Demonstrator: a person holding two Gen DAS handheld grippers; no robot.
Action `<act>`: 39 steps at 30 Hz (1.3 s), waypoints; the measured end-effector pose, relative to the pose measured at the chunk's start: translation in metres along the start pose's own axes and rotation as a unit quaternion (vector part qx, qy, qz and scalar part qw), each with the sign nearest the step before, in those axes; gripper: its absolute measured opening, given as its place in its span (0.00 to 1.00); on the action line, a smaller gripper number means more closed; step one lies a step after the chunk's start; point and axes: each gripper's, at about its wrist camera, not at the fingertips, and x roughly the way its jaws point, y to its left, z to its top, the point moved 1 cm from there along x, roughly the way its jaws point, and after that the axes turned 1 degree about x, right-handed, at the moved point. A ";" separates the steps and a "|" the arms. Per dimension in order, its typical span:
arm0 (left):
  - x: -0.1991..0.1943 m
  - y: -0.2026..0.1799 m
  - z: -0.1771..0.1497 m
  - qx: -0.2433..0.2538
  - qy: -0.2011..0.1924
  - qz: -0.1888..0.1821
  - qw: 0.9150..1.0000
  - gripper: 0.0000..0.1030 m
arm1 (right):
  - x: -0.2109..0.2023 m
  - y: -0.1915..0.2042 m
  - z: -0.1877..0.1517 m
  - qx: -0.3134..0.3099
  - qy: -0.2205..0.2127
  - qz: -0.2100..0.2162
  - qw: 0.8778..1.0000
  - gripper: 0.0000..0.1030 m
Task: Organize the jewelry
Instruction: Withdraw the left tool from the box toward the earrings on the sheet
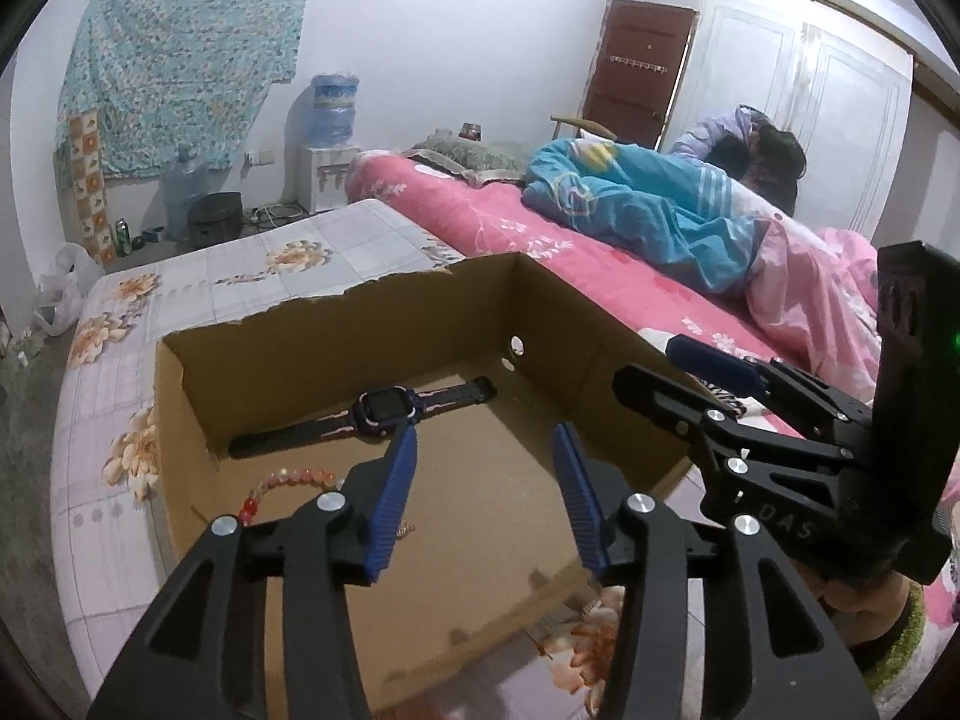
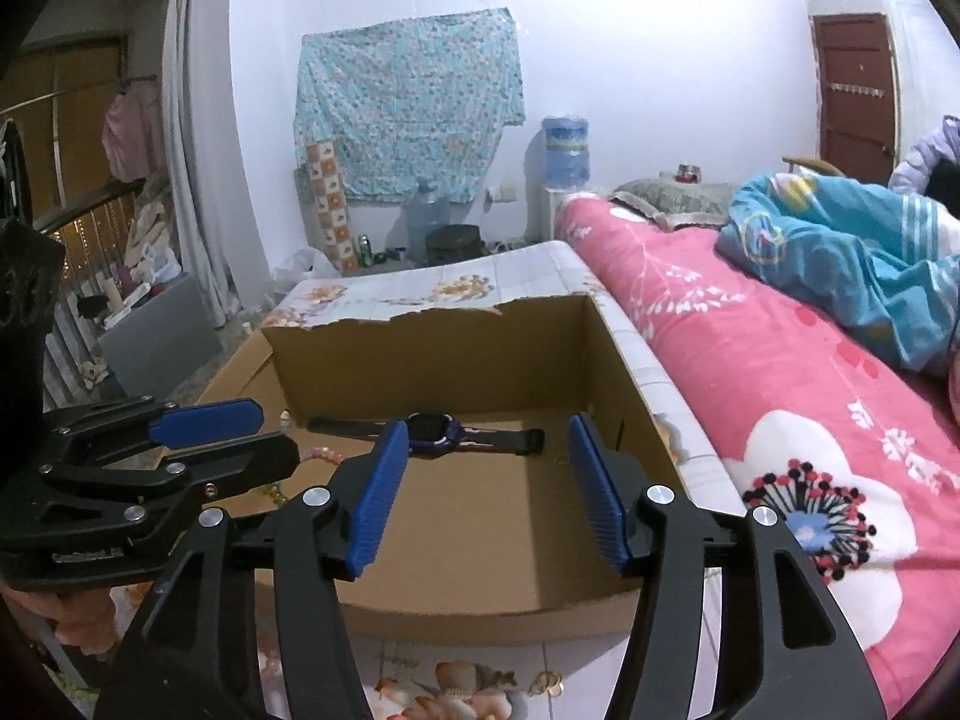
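An open cardboard box (image 1: 336, 324) lies on a flowered mat; it also shows in the right wrist view (image 2: 420, 342). Inside lie a dark smartwatch (image 1: 384, 411) (image 2: 433, 433), a pink and red bead bracelet (image 1: 288, 480) (image 2: 324, 455) and a small gold piece (image 1: 407, 531). My left gripper (image 1: 486, 450) is open and empty above the box's near part, beside the bracelet. My right gripper (image 2: 489, 438) is open and empty above the box, near the watch. Each gripper shows in the other's view: the right (image 1: 666, 363) over the box's right wall, the left (image 2: 276, 432) at the box's left side.
A pink flowered bed (image 1: 540, 240) (image 2: 780, 372) runs along the right, with a person under a blue blanket (image 1: 648, 204). The flowered mat (image 1: 252, 264) extends beyond the box. A water dispenser (image 1: 330, 150), bottles and a pot stand by the far wall.
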 end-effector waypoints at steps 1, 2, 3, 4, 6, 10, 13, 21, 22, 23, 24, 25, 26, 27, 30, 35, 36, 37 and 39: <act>-0.003 0.000 -0.001 -0.001 -0.001 0.000 1.000 0.47 | -0.002 0.001 0.000 0.000 -0.001 0.000 1.000 0.54; -0.008 0.000 -0.003 -0.003 -0.003 -0.001 1.000 0.48 | -0.005 0.003 0.000 -0.002 -0.002 0.002 1.000 0.54; -0.011 0.000 -0.004 -0.004 -0.004 -0.001 1.000 0.49 | -0.007 0.004 -0.001 -0.002 -0.003 0.003 1.000 0.55; -0.014 0.000 -0.005 -0.005 -0.005 -0.001 1.000 0.50 | -0.009 0.006 -0.001 -0.004 -0.004 0.004 1.000 0.56; -0.021 0.000 -0.008 -0.006 -0.008 -0.003 1.000 0.52 | -0.013 0.009 -0.001 -0.006 -0.006 0.006 1.000 0.56; -0.032 -0.003 -0.012 -0.005 -0.012 -0.007 1.000 0.56 | -0.022 0.014 -0.003 -0.008 -0.009 0.011 1.000 0.60; -0.040 -0.005 -0.016 -0.004 -0.014 -0.013 1.000 0.59 | -0.028 0.017 -0.005 -0.010 -0.011 0.012 1.000 0.62; -0.051 -0.011 -0.036 0.002 -0.004 -0.023 1.000 0.64 | -0.040 0.022 -0.012 -0.011 -0.007 0.014 1.000 0.64; -0.051 -0.011 -0.038 0.003 -0.002 -0.026 1.000 0.65 | -0.042 0.022 -0.013 -0.011 -0.006 0.015 1.000 0.64; -0.052 -0.012 -0.040 0.004 -0.001 -0.028 1.000 0.66 | -0.044 0.022 -0.015 -0.010 -0.004 0.016 1.000 0.64; -0.053 -0.014 -0.042 0.006 0.001 -0.031 0.999 0.67 | -0.045 0.022 -0.016 -0.009 -0.004 0.016 1.000 0.64; -0.054 -0.015 -0.045 0.008 0.001 -0.034 0.999 0.68 | -0.047 0.022 -0.018 -0.009 -0.003 0.015 1.000 0.64; -0.055 -0.016 -0.047 0.010 0.002 -0.036 0.999 0.69 | -0.048 0.021 -0.020 -0.010 -0.001 0.013 1.000 0.64; -0.056 -0.018 -0.051 0.014 0.004 -0.038 0.999 0.70 | -0.049 0.021 -0.021 -0.009 0.002 0.011 1.000 0.64; -0.057 -0.024 -0.060 0.022 0.007 -0.047 0.999 0.71 | -0.054 0.016 -0.031 -0.007 0.012 0.009 1.000 0.64; -0.053 -0.034 -0.076 0.030 0.023 -0.065 0.997 0.74 | -0.059 0.002 -0.054 -0.007 0.035 -0.011 0.999 0.64; -0.052 -0.036 -0.080 0.034 0.027 -0.065 0.997 0.75 | -0.059 -0.001 -0.059 -0.004 0.041 -0.013 0.999 0.64; -0.050 -0.037 -0.083 0.037 0.029 -0.065 0.997 0.75 | -0.058 -0.005 -0.064 -0.001 0.049 -0.016 0.999 0.64; -0.046 -0.041 -0.088 0.040 0.037 -0.069 0.996 0.75 | -0.056 -0.011 -0.072 0.007 0.063 -0.020 0.998 0.64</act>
